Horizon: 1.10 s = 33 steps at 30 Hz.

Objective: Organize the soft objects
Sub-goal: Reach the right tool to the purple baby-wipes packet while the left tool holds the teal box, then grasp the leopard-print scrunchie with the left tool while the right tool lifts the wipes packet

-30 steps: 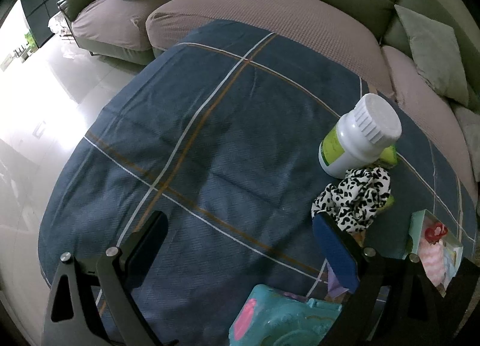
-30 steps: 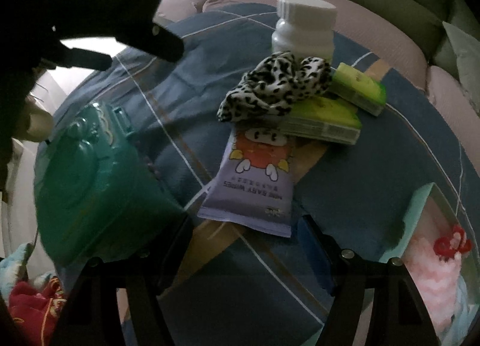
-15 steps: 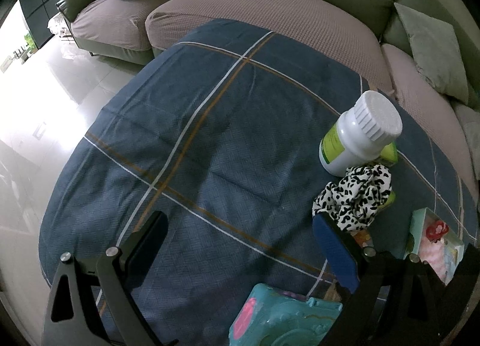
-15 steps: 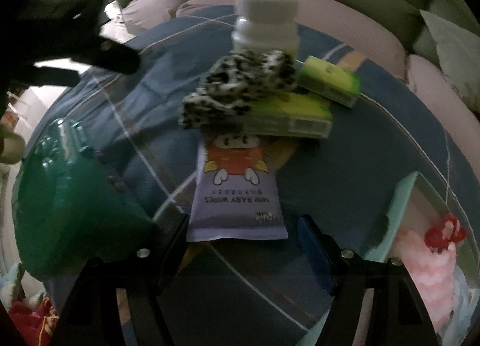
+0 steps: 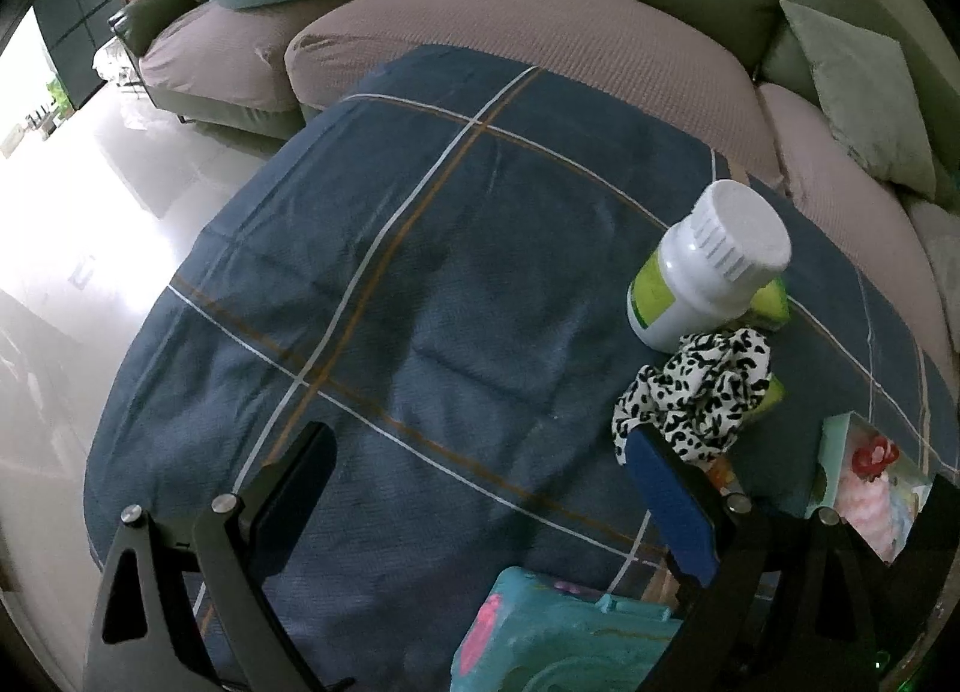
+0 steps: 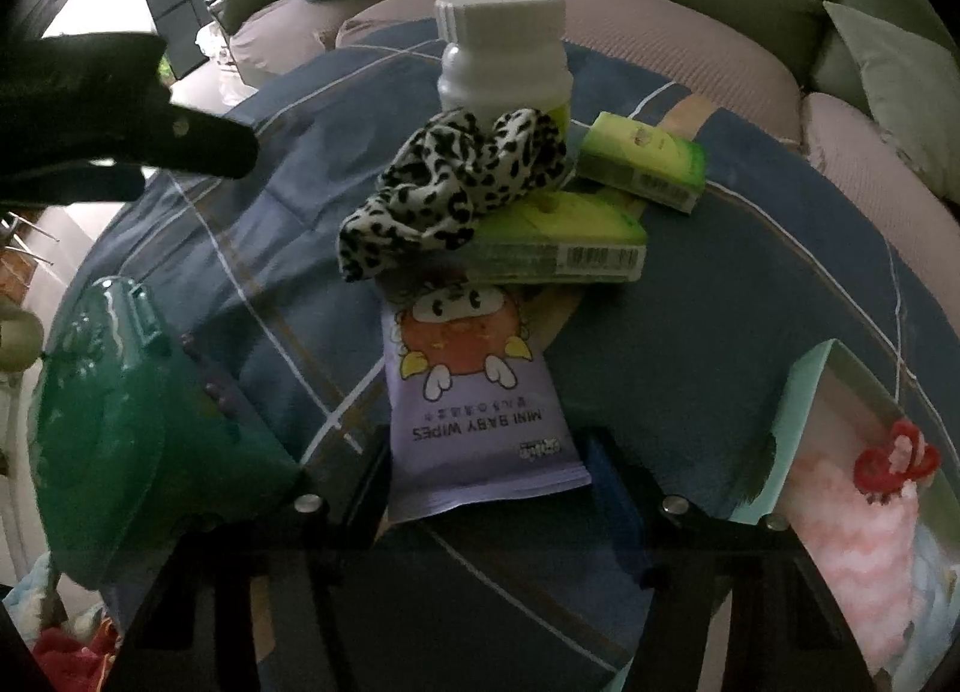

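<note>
R gripper [image 6: 489, 488] jaws closing round "MINI BABY WIPES" pack [image 6: 474, 392], long axis pointing away; L gripper [image 5: 480, 488] jaws wide, empty.

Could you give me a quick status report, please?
Right gripper closing around purple baby-wipes pack. Left gripper open, empty. Leopard-print fabric scrunchie overlaps pack's far end.

Dim fisheye views, perhaps window glare upper left.

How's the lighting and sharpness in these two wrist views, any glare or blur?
Left wrist view: the floor is blown out by daylight glare, the blue cloth dim but sharp. Right wrist view: dark, the wipes pack readable, the green case soft; both bend at the edges.
</note>
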Motion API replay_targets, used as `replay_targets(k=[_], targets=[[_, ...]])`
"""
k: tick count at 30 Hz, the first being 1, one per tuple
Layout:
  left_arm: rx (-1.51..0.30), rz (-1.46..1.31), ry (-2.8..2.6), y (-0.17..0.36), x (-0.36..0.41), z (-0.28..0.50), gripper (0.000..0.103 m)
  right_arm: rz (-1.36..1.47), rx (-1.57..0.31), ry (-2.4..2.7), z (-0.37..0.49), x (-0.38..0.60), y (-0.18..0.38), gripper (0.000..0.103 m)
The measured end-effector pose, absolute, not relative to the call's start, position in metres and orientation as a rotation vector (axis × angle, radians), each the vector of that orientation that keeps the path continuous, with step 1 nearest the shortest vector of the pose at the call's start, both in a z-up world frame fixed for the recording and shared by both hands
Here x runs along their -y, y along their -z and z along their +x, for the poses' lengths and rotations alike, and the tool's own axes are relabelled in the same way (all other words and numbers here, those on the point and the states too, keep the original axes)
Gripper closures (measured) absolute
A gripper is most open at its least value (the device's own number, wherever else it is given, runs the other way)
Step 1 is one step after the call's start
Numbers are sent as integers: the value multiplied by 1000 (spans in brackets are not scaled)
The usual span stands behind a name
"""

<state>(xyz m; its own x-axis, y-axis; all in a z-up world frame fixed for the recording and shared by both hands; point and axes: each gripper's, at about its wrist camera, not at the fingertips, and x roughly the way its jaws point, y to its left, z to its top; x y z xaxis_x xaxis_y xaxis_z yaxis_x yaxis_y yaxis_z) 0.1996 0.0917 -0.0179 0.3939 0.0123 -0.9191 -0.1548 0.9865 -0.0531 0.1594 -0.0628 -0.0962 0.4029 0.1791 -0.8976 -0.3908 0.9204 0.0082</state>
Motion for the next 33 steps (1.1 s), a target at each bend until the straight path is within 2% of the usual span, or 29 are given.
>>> replay_targets(k=[14, 24, 33], targets=[[-1128, -50, -19, 0, -41, 201, 6, -108, -1080, -263, 129, 107, 59, 39], [-1155, 51, 9, 9, 2, 210, 6, -35, -938, -157, 113, 156, 3, 39], [-1193, 69, 21, 28, 33, 229, 8, 41, -887, -73, 111, 197, -14, 39]])
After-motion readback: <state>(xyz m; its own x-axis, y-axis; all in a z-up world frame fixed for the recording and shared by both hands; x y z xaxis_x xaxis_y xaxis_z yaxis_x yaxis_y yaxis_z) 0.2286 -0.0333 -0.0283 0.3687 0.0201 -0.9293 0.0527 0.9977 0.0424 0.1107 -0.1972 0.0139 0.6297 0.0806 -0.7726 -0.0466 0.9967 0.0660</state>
